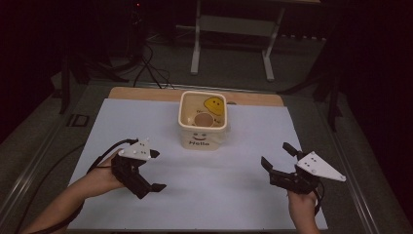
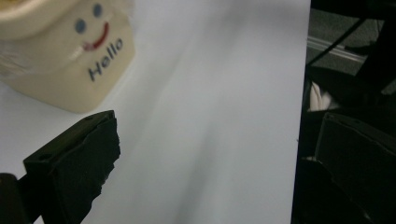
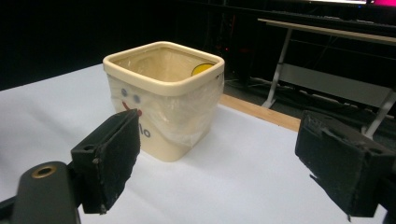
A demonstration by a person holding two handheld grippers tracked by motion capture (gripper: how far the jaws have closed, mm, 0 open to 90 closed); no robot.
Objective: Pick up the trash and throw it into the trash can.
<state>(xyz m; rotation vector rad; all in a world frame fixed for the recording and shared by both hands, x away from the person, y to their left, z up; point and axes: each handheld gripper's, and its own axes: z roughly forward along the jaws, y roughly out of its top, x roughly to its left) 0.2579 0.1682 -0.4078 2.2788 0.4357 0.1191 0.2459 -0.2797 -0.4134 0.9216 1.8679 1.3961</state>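
High view first: we hold our left gripper (image 1: 155,170) near the table's (image 1: 146,117) left front part and our right gripper (image 1: 276,157) near its right front part, both with jaws spread wide and gripping nothing. The cream bin (image 1: 203,120), printed "Hello", stands between them toward the far edge, middle, with a thin clear liner (image 1: 220,130) and what looks like a cup (image 1: 204,120) and a yellow item (image 1: 214,105) inside.

Left gripper view: our jaws stand apart, the bin (image 2: 70,56) ahead, clear of them.

Right gripper view: jaws apart, the bin (image 3: 163,100) ahead, its loose liner (image 3: 196,112) hanging over the side.

We judge the risks so: a one-sided push could slide or tip the light bin, and a pad could snag the slack liner and drag it off the rim.
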